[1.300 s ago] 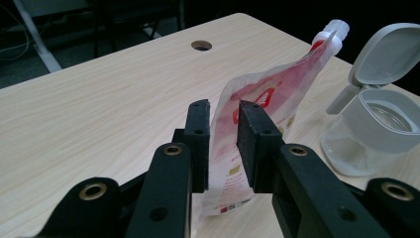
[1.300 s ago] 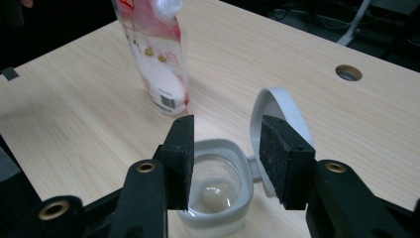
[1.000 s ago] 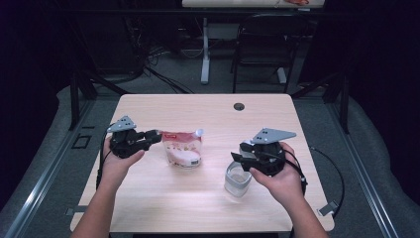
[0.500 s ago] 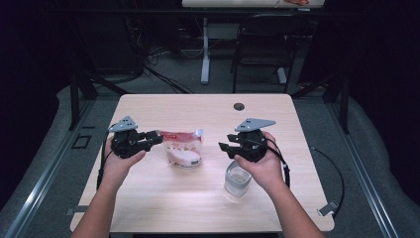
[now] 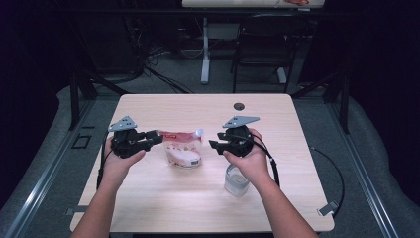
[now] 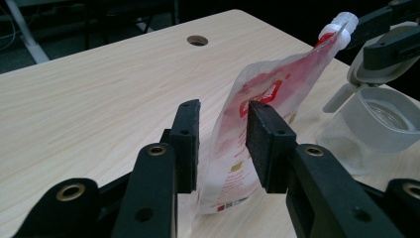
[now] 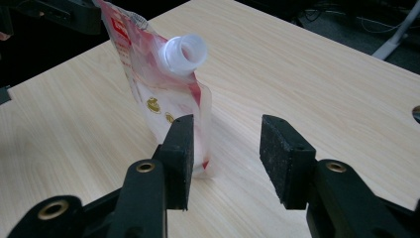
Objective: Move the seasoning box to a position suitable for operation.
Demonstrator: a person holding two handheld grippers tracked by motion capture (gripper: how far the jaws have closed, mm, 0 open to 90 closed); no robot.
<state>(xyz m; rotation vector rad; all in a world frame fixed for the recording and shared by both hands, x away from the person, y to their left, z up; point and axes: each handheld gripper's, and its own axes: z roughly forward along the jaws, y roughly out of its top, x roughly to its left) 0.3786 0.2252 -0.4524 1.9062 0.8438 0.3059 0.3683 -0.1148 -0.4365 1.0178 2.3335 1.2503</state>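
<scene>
Stood upright near the middle of the surface [image 5: 148,106], a soft glossy pouch [image 5: 182,148] of red and white film, long axis vertical, white round spout [image 7: 184,53] at the top corner pointing toward the right edge. Left gripper [image 6: 222,144] jaws just opening, pouch edge between the flat black pads, one pad apart from it. Right gripper [image 7: 225,161] jaws open, beside the pouch. Clear plastic jar [image 5: 236,181] toward the near-right corner.

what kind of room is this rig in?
Probably a lab or office workspace, not a home: a bare wooden table with a cable hole, loose cables on grey carpet behind it, a black chair, and another desk at the back.
</scene>
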